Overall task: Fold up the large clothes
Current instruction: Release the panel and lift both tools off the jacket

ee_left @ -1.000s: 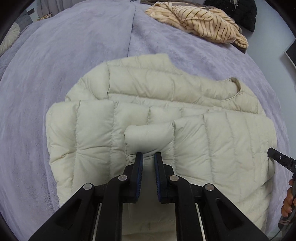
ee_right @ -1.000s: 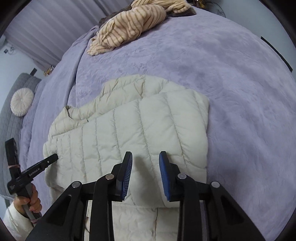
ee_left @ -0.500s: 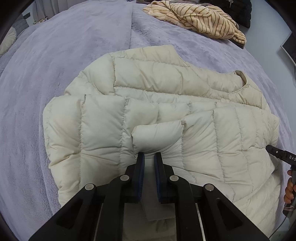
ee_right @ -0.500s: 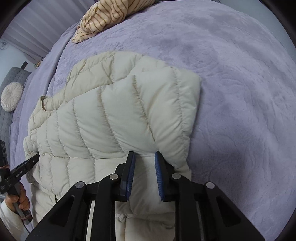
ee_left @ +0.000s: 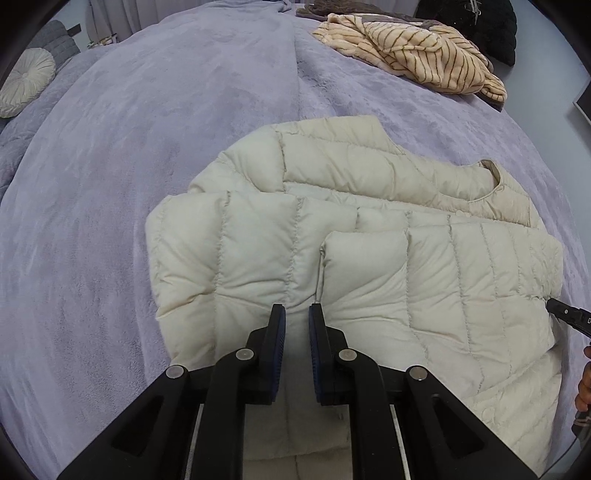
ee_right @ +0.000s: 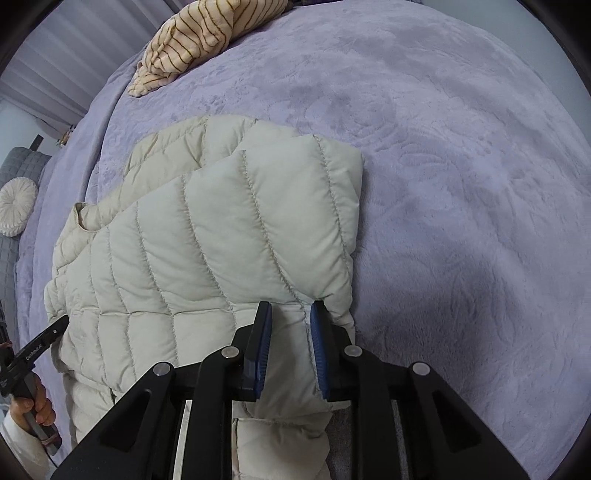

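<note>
A cream quilted puffer jacket (ee_left: 369, 229) lies on a lilac bed cover, its lower part folded up over its body toward the collar. My left gripper (ee_left: 297, 314) is shut on the jacket's folded hem edge near a folded-in sleeve end. My right gripper (ee_right: 290, 314) is shut on the jacket (ee_right: 221, 240) at the opposite corner of the same folded edge. Each view shows the other gripper's tip at the frame's edge, the right one (ee_left: 567, 319) and the left one (ee_right: 37, 347).
A striped beige fleece garment (ee_left: 413, 55) lies at the far side of the bed and shows in the right wrist view (ee_right: 199, 40). A round cream cushion (ee_left: 26, 81) sits on a grey seat at the left. A black garment (ee_left: 480, 22) lies behind the fleece.
Both grippers closed on the jacket's lower edge and carried it forward over the jacket's body. The right gripper went from open to clamped on the fabric.
</note>
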`<action>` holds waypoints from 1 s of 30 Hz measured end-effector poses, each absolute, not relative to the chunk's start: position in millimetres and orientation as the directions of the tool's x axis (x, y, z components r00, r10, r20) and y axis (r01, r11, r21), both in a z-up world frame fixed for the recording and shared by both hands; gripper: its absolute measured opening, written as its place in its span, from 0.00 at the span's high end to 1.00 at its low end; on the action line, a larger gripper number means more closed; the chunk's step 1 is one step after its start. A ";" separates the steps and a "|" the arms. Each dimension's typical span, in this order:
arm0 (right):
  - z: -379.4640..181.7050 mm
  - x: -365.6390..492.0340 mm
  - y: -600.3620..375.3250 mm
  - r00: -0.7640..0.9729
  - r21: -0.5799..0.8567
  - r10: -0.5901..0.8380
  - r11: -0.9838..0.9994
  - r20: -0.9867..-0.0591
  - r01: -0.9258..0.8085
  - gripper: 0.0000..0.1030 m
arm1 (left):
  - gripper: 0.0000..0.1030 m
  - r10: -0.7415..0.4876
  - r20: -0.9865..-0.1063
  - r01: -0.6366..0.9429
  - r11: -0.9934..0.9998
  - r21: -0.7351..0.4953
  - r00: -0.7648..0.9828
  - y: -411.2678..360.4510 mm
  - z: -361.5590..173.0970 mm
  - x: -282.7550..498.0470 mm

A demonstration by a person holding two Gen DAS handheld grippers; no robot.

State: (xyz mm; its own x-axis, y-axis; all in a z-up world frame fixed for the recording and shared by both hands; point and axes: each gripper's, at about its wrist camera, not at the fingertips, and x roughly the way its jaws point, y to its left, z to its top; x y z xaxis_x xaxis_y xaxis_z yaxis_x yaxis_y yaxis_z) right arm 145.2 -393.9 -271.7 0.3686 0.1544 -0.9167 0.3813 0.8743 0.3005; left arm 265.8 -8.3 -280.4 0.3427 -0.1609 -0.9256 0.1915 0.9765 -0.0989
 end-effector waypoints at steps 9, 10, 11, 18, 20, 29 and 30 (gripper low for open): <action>-240.2 119.4 -388.0 0.410 0.338 0.174 0.864 -0.895 0.373 0.53 | 0.86 -0.122 -0.922 0.197 0.979 -0.051 0.368 15.3 -252.7 239.6; -237.7 116.0 -387.0 0.413 0.344 0.178 0.862 -0.893 0.372 0.50 | 0.86 -0.117 -0.923 0.196 0.980 -0.046 0.367 16.7 -251.5 235.5; -235.7 113.0 -384.7 0.415 0.348 0.181 0.860 -0.892 0.372 0.49 | 0.85 -0.108 -0.923 0.194 0.980 -0.037 0.368 17.9 -250.5 231.3; -228.9 90.2 -378.9 0.415 0.369 0.196 0.843 -0.888 0.391 0.36 | 0.00 -0.064 -0.908 0.208 0.978 0.025 0.413 17.2 -239.6 198.3; -228.1 85.5 -376.8 0.415 0.372 0.199 0.841 -0.888 0.393 0.36 | 0.00 -0.067 -0.914 0.206 0.978 0.019 0.401 18.3 -239.6 193.3; -226.8 56.0 -367.3 0.399 0.411 0.245 0.814 -0.884 0.410 0.18 | 0.00 -0.073 -0.933 0.167 0.986 -0.014 0.353 36.6 -237.8 173.7; -227.4 52.0 -365.9 0.392 0.414 0.253 0.813 -0.884 0.409 0.17 | 0.00 -0.080 -0.937 0.167 0.986 -0.023 0.340 39.8 -238.3 170.6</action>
State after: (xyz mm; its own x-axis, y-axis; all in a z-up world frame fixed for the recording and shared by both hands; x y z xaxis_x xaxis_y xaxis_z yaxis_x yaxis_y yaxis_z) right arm 52.0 -365.9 -227.4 0.3924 0.2527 -0.8844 0.4091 0.8132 0.4139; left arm 170.6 39.8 -238.3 0.3397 -0.0798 -0.9371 0.1671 0.9857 -0.0233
